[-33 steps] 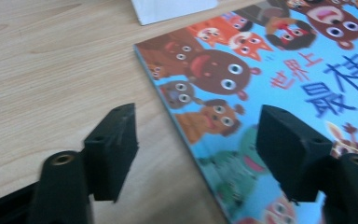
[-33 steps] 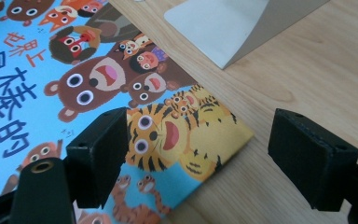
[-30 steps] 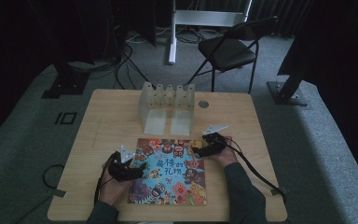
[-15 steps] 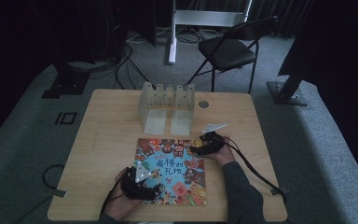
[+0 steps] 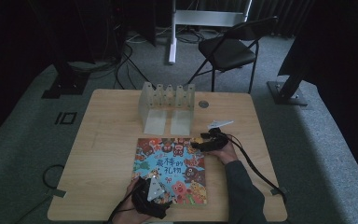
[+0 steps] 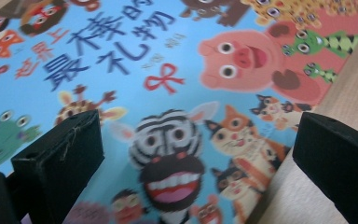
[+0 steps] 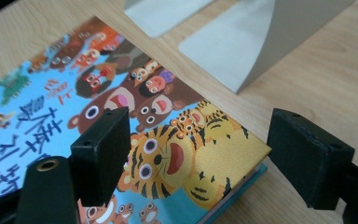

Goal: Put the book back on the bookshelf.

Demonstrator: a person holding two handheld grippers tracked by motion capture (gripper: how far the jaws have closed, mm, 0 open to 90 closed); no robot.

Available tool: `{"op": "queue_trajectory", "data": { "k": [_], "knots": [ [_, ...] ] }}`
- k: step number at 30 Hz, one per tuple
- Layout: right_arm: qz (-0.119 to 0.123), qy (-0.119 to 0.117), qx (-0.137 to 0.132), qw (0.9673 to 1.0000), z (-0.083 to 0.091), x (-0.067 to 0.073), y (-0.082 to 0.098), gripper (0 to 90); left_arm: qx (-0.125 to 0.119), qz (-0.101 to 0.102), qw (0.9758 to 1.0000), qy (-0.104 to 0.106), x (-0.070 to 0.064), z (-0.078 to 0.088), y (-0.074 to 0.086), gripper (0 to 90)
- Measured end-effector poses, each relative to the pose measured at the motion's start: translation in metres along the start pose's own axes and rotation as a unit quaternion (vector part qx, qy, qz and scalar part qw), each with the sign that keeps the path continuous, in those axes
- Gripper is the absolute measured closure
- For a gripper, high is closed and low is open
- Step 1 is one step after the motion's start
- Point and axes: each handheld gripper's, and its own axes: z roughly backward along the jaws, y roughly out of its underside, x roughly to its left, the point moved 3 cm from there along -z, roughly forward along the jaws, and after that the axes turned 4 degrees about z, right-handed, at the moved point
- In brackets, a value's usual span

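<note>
Wooden desk [image 5: 107, 140], pale and wide, carrying everything below. Flat on it, toward the near edge and a little right of centre: picture book [image 5: 171, 170], cover up, crowded with cartoon animals and blue characters. Behind the book, near the desk's far edge: clear plastic rack [image 5: 167, 106] with upright dividers, its two base plates reaching toward the book's far edge but apart from it. Just right of the rack: small round grommet [image 5: 203, 104] set in the desk.

At the book's near left corner: left tool [image 5: 153, 198], gripped in a hand, over the cover. Seen from its own camera [image 6: 191, 154], jaws spread wide, having just been opening, zebra and cat pictures on the cover between them, nothing pinched. At the book's far right corner: right tool [image 5: 208, 142], cable trailing back along the sleeve to the desk's right edge. From its own camera [image 7: 196, 158], jaws wide as well, straddling the tiger corner of the book, not pressing on it.
</note>
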Motion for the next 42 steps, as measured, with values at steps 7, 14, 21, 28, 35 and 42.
{"op": "queue_trajectory", "data": {
  "k": [7,14,21,28,35,42],
  "knots": [
    [0.004,-0.004,-0.012,0.9999,0.011,0.005,-0.013,21.9,-0.006,-0.017,0.9998,-0.001,-0.010,-0.005,-0.005,0.0],
    [0.006,-0.005,-0.014,0.9999,0.014,0.007,-0.019,22.0,-0.005,-0.050,0.9981,-0.036,-0.020,-0.015,-0.009,0.1],
    [-0.003,0.005,-0.013,0.9999,0.017,0.005,-0.020,23.0,-0.044,-0.050,0.9965,-0.050,-0.020,-0.005,-0.014,0.6],
    [-0.011,-0.021,-0.008,0.9997,0.020,0.014,-0.020,24.5,-0.062,-0.042,0.9961,-0.048,-0.016,0.003,-0.019,0.7],
    [-0.015,-0.052,0.001,0.9986,0.018,0.023,-0.023,32.9,-0.062,-0.040,0.9964,-0.043,-0.015,0.003,-0.020,0.7],
    [-0.022,-0.055,-0.013,0.9982,0.021,0.023,-0.025,39.6,-0.065,-0.023,0.9971,-0.029,-0.013,0.007,-0.017,2.3]
  ]
}}
